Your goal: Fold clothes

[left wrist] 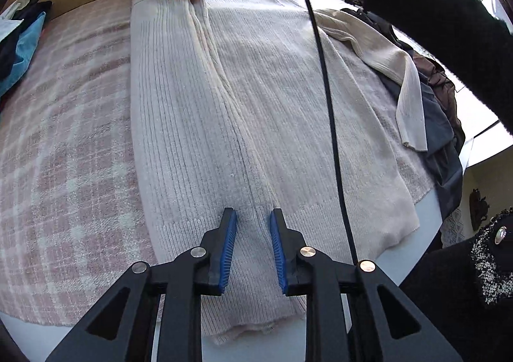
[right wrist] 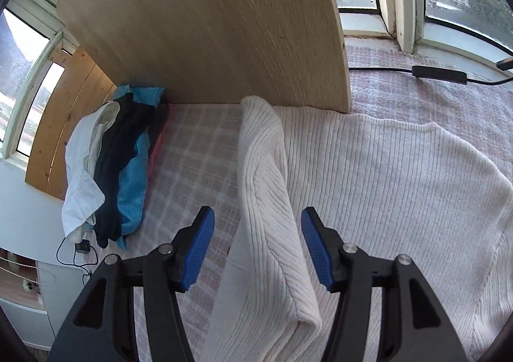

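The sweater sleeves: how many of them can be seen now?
2. One sleeve is folded over the body of the cream sweater, between the open fingers of the right tool. The other sleeve lies out over the dark clothes pile.

a cream ribbed sweater [left wrist: 256,99] is lying flat on the pink checked blanket [left wrist: 64,137], one side folded over its body, the other sleeve [left wrist: 394,73] trailing off.

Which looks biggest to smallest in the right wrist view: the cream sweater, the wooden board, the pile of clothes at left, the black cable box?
1. Cream sweater and wooden board: alike, and the sweater lies nearer, so unranked.
2. Pile of clothes.
3. Black cable box.
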A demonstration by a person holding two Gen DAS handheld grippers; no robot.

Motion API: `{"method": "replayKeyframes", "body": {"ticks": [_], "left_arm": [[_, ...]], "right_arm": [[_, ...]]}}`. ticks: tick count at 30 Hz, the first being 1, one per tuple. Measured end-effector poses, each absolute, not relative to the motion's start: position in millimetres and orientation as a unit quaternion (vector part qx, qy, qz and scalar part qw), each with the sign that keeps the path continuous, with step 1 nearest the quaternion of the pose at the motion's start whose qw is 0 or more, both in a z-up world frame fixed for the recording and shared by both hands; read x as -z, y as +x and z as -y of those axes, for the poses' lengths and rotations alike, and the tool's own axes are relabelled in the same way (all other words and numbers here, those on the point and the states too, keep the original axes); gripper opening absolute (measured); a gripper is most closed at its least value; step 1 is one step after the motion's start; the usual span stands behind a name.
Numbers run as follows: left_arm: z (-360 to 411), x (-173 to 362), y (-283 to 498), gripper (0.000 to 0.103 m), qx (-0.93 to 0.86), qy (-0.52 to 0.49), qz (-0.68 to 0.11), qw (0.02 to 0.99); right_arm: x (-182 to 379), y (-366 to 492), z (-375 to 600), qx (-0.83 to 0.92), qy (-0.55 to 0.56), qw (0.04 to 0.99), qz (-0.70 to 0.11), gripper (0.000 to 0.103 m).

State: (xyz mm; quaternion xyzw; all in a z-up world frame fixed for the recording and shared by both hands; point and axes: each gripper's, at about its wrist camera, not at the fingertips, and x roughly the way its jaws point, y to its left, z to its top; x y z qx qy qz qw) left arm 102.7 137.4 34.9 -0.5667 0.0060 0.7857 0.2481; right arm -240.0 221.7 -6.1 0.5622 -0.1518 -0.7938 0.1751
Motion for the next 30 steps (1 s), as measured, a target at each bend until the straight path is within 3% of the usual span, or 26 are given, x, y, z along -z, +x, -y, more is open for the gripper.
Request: {"method": "replayKeyframes", "body": {"ticks": [2,4,5,8,12,16,24,27,28,29,30], "left_arm": [[-138,-35,104,0.021,-0.786,-0.566,-0.008,0.250],[-138,-35,104,0.021,-0.785,-0.565,-0.008,0.253],[-137,-35,104,0.021,-0.784,-0.566,-0.005,0.255],[-135,-34,101,0.021,-0.783,-0.565,0.001,0.260],[-135,-34,102,0.021,-0.782,-0.565,-0.002,0.263],[-131,-34,103,0.021,-0.781,-0.564,0.007,0.266],[-128,-35,102,0.021,-0.777,-0.567,0.010,0.273],[-127,-36,102,0.021,-0.776,-0.568,0.005,0.273],[-129,-35,102,0.021,-0.776,-0.568,0.004,0.273],[-129,-35,103,0.021,-0.776,-0.568,0.004,0.273],[-130,-35,102,0.021,-0.776,-0.568,0.004,0.273]], "right_arm": [[19,-253,-216,0.783,0.577,0.173,0.155,0.053],[30,-260,-214,0.775,0.593,0.159,0.148,0.020],[32,-261,-216,0.779,0.592,0.146,0.144,0.008],[34,-265,-227,0.804,0.568,0.105,0.140,0.011],[32,-270,-240,0.778,0.564,0.170,0.220,0.023],[25,-254,-257,0.781,0.545,0.194,0.235,0.024],[52,-232,-226,0.765,0.590,0.219,0.138,0.027],[55,-231,-218,0.770,0.583,0.218,0.138,0.026],[53,-229,-217,0.773,0.579,0.218,0.139,0.022],[50,-226,-218,0.777,0.574,0.216,0.140,0.009],[46,-223,-219,0.781,0.569,0.215,0.141,0.009]]}}
